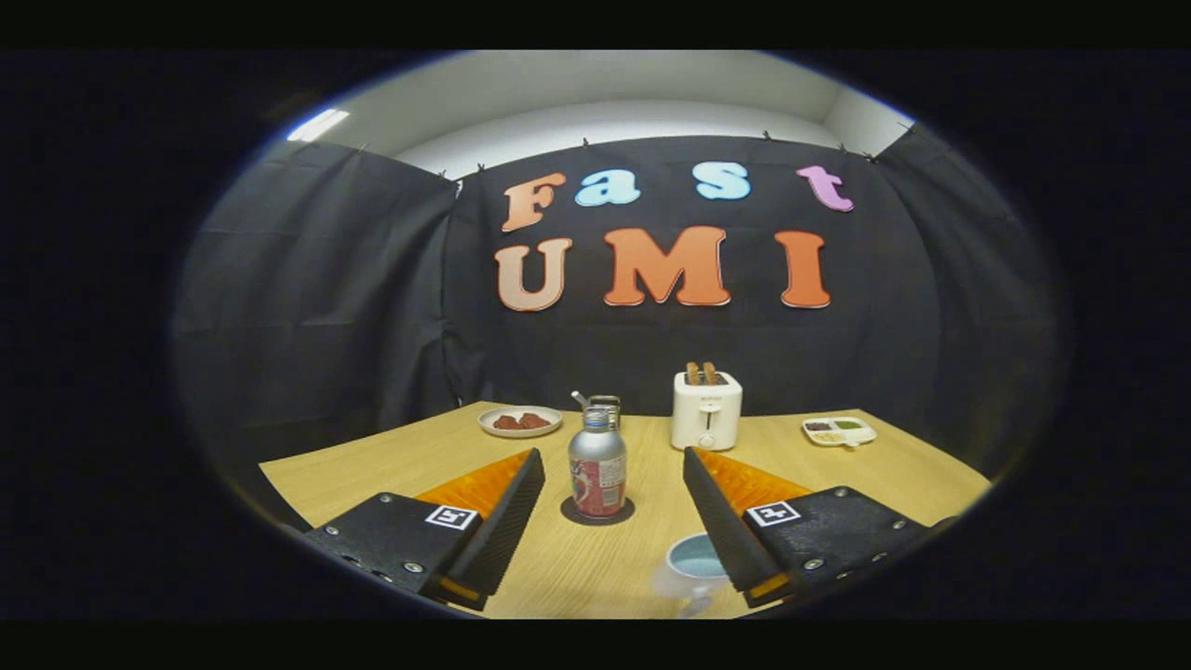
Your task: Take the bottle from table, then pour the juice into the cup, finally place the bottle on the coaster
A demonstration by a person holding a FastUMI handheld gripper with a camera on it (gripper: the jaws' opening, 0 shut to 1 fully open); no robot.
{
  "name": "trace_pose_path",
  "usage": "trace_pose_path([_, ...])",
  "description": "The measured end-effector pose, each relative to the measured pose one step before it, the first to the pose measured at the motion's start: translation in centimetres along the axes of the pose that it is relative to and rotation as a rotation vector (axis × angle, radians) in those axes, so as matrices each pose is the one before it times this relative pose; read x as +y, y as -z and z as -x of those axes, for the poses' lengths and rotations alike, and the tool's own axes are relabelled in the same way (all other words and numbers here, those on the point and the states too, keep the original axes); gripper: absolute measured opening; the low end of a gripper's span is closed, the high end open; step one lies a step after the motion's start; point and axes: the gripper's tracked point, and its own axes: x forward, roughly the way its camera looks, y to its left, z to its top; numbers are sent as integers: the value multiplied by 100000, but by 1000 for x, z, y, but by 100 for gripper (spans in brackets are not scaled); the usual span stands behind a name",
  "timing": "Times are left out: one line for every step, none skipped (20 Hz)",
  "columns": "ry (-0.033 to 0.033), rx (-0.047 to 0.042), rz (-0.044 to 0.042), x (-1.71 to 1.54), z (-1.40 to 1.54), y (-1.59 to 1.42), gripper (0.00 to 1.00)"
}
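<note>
A silver bottle (597, 470) with a red label stands upright on a dark round coaster (597, 512) on the wooden table (893, 475). It sits ahead of my gripper (614, 458), between the lines of the two fingers, and neither finger touches it. The gripper is open with a wide gap. A white cup (693, 563) with a pale blue inside stands close in, beside the inner face of the right finger, which partly hides it.
A white toaster (706, 409) with two slices in it stands beyond the bottle to the right. A plate of brown food (520, 422) lies at the back left, a small metal-clasped jar (605, 404) behind the bottle, and a divided snack tray (838, 431) at the back right.
</note>
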Motion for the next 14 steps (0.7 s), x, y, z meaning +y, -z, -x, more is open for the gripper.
trace_pose_path([-564, -1282, 302, -348, 1212, -789, 90])
trace_pose_path([-716, -1882, -397, -196, 1012, -696, 90])
trace_pose_path([-224, -2093, -251, -400, 1091, -909, 89])
trace_pose_path([543, -1901, -87, -624, 937, -805, 89])
trace_pose_path([1103, -1747, -382, -644, 1072, -843, 90])
trace_pose_path([1076, -1229, -546, -512, 905, -596, 89])
trace_pose_path([1548, -617, -526, -619, 978, -247, 89])
trace_pose_path([1202, -1020, -144, -593, 969, -176, 89])
trace_pose_path([476, -1355, 459, -420, 809, -277, 89])
trace_pose_path([574, -1020, 1185, -234, 597, -241, 89])
trace_pose_path([1056, -1199, 1615, -414, 603, -343, 89])
trace_pose_path([2064, -1154, 1180, -735, 589, -575, 89])
trace_pose_path([1754, -1345, -536, -585, 415, -485, 89])
trace_pose_path([138, -984, -1506, -26, 287, -317, 89])
